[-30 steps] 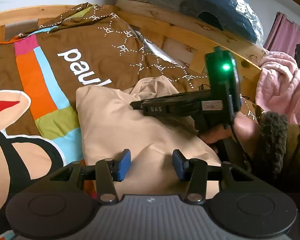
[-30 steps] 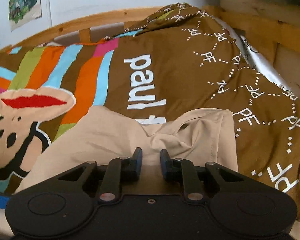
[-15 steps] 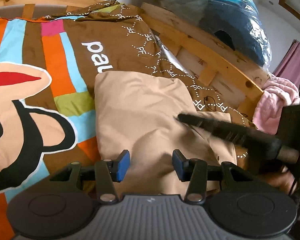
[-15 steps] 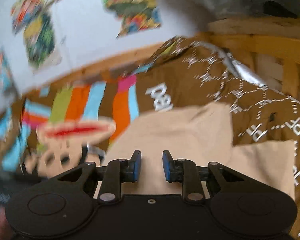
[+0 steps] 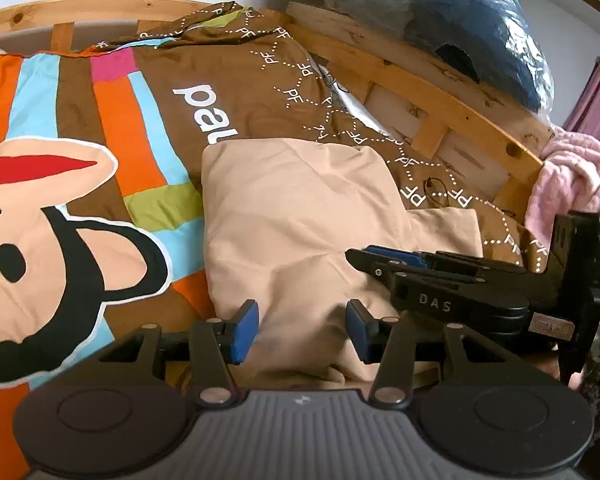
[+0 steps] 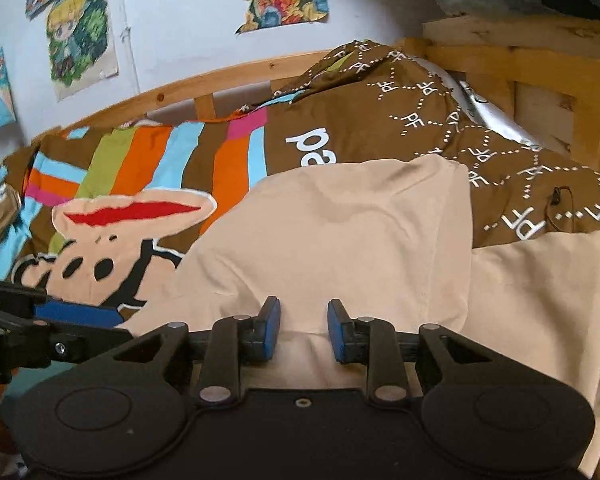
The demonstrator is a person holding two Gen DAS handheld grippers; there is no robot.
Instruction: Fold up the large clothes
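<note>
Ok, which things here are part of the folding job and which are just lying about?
Job:
beige garment
left gripper, open
right gripper, open

Lying about:
cartoon bedspread
pink towel
plastic-wrapped bundle
wall posters
wooden bed frame

Plain beige garment, brown striped cartoon-print bedcover, pink blanket

Matt beige cloth garment, wooden bedframe

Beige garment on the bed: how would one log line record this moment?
beige garment: partly folded on bedspread | left gripper: open, empty | right gripper: open, empty
</note>
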